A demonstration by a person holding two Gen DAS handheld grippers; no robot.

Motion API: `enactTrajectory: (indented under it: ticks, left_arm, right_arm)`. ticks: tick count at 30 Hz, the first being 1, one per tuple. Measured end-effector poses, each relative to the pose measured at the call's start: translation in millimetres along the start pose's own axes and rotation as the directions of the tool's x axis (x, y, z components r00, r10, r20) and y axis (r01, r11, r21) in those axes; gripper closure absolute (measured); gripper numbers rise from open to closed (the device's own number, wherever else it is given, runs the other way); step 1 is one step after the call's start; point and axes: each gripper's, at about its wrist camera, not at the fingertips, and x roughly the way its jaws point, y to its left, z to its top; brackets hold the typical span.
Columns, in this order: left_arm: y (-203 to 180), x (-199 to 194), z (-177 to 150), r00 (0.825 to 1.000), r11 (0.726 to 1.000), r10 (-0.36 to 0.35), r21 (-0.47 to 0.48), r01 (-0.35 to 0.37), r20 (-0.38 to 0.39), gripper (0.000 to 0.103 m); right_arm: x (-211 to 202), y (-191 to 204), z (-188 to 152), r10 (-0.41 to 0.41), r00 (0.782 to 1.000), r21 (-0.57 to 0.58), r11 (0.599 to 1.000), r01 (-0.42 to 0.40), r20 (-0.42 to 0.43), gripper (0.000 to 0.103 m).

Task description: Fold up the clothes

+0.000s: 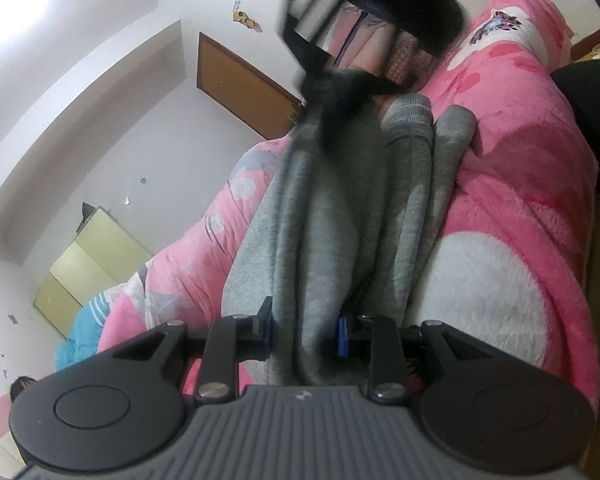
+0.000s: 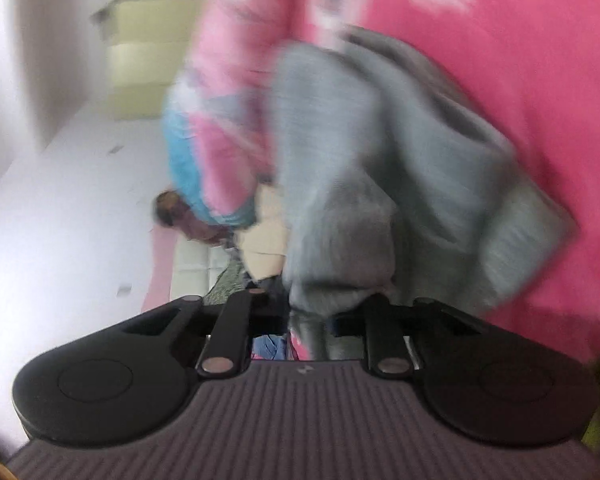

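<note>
A grey garment [image 1: 340, 216] of thick sweat fabric lies bunched lengthwise on a pink bed cover, with two ribbed cuffs [image 1: 408, 114] at its far end. My left gripper [image 1: 306, 332] is shut on a thick fold of its near end, and the cloth fills the gap between the pads. At the far end, my right gripper [image 1: 332, 96] shows as a dark blur pressed into the cloth. In the blurred right wrist view, the right gripper [image 2: 310, 322] is shut on a narrow pinch of the grey garment [image 2: 360, 184], which hangs bunched ahead of it.
A pink fleece blanket [image 1: 512, 184] with white patches covers the bed. A pink and blue flowered quilt [image 1: 168, 284] lies at its left edge. Beyond are a white wall, a brown door [image 1: 240, 88] and a pale yellow cabinet [image 1: 88, 268]. A dark sleeve [image 1: 592, 128] is at the right.
</note>
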Motion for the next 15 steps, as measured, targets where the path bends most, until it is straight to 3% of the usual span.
enactTrajectory:
  ticks: [2,4,6,8,10,12,13,15]
  left_arm:
    - [-2.1,-1.4,0.6,1.0,1.0,-0.002,0.007,0.002,-0.001,0.074]
    - [-4.5,-2.9,1.1,1.0,1.0,-0.003,0.013,0.003,-0.002,0.075]
    - [-6.6,-3.1,1.4,1.0,1.0,-0.003,0.021,0.003,-0.001,0.075]
    - [-7.7,-3.2,2.0,1.0,1.0,-0.003,0.025,0.004,-0.003,0.075]
    - [-8.6,-3.3,2.7,1.0,1.0,-0.005,0.028,0.005,-0.007,0.075]
    - [-9.5,-3.4,3.3,1.0,0.999,-0.006,0.031,0.006,-0.011,0.074]
    - [-9.9,-3.4,3.3,1.0,0.999,-0.006,0.035,0.007,-0.011,0.074]
    - [-10.6,-3.6,2.5,1.0,0.999,-0.006,0.043,0.007,-0.009,0.074]
  right_arm:
    - [-7.2,25.0,0.9,0.036,0.999,-0.231,0.973,-0.026,0.039,0.095]
    - [-17.3,39.2,-0.8,0.05,0.996,-0.53,0.848,-0.004,0.072,0.096]
    - [-15.9,17.9,11.5,0.004,0.999,-0.58,0.814,0.023,0.046,0.101]
    - [-15.0,-14.6,27.0,-0.054,0.999,-0.472,0.88,0.049,0.003,0.103]
    - [-24.5,-20.4,29.3,-0.003,1.0,-0.426,0.905,0.002,-0.002,0.103]
    - [-40.1,-14.9,27.2,0.034,0.999,-0.416,0.909,-0.031,0.0,0.096]
    - [-44.5,-11.8,26.9,0.049,0.999,-0.399,0.916,-0.045,-0.002,0.093]
    - [-56.7,-13.9,28.1,0.068,0.998,-0.326,0.943,-0.066,-0.004,0.07]
